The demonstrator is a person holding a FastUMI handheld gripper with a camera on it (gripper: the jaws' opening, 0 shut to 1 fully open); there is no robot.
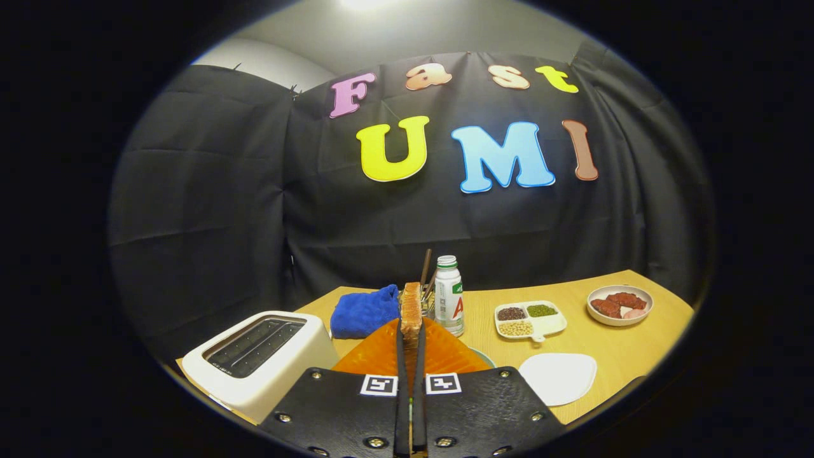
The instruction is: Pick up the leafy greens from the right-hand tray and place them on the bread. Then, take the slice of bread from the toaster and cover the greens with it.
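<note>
the gripper [411, 331] has its two fingers nearly closed, and both press on a slice of bread [411, 307] that stands on its edge between them, the toasted crust facing the camera; the slice is held in the air above an orange plate [445, 356], which lies just ahead of the fingers and under them; the leafy greens cannot be made out from here; to the left of the fingers stands a white toaster [261, 359], its two slots are dark; beyond the fingers and a little to the left lies a blue cloth [364, 312]; just to the right of the held slice stands a white bottle [449, 296] with a green cap, its label carries a big red letter and small green print that is too small to read; brown sticks [425, 267] rise behind the slice; farther to the right there is a white divided tray [531, 319] with dark, green and pale grains, and beyond it a bowl [619, 305] with reddish pieces; a white flat dish [558, 377] lies near to the right of the fingers; all stand on a wooden table [610, 346].
</note>
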